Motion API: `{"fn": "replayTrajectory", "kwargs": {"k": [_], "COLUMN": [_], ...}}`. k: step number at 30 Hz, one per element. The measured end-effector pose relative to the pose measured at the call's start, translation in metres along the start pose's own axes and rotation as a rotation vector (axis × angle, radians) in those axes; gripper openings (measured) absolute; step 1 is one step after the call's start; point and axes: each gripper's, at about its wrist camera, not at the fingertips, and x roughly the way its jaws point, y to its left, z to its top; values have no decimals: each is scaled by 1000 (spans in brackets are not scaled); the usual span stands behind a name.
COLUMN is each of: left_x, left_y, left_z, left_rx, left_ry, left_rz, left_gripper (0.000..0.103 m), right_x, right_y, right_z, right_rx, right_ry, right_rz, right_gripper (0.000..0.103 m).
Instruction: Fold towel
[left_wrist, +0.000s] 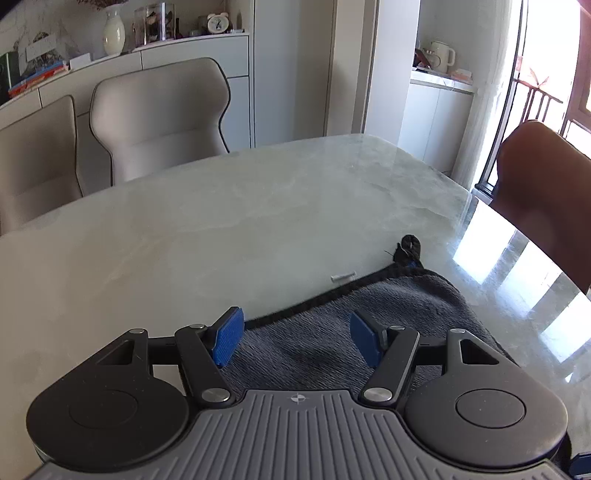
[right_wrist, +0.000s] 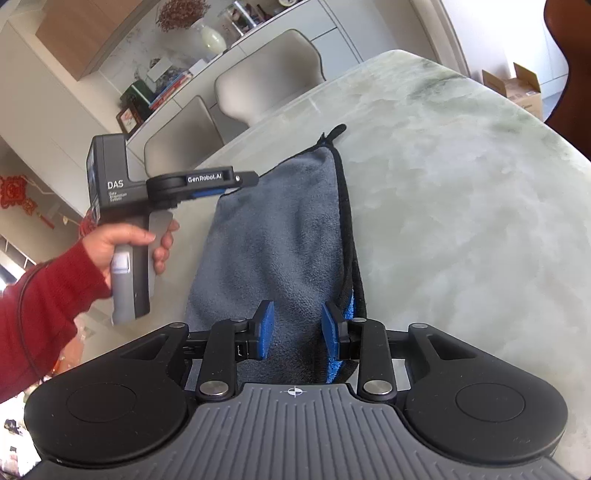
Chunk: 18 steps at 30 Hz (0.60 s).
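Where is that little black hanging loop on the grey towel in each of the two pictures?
Left wrist view: the loop lies right of the middle, at the towel's far corner on the table.
Right wrist view: the loop sits above the middle, at the towel's far tip.
Shared landmark: the towel's black edging leads to the loop in both.

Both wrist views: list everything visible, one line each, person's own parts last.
towel: one, grey with black edging, folded on the table
table: one, pale marble
beige chairs: two, far side of table
brown chair: one, at table's end
vase: one, cream, on sideboard
clock: one, white, on sideboard
kettle: one, cream, side counter
cardboard box: one, floor
left gripper: black, blue pads, jaws open over towel
right gripper: jaws open
hand: one, red sleeve
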Motion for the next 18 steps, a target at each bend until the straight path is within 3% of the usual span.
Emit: {"fn": "replayTrajectory", "kwargs": {"k": [7, 13, 15, 17, 18], "left_x": [6, 13, 14, 14, 14], "left_y": [18, 13, 14, 14, 14], "left_z": [3, 1, 1, 2, 1], "left_rx": [100, 206, 202, 212, 219], "left_ry": [18, 67, 68, 72, 73], "left_rz": [-110, -119, -120, -141, -142], "left_gripper": [60, 59, 50, 33, 31], "right_x": [0, 4, 3, 3, 3], "right_y": [-4, -2, -2, -2, -2], "right_z": [-3, -3, -3, -3, -3], "right_rx": [14, 10, 7, 8, 7], "right_ry": [13, 20, 20, 20, 21], "right_rz": [10, 15, 15, 15, 15], "right_gripper": [32, 33, 33, 33, 33]}}
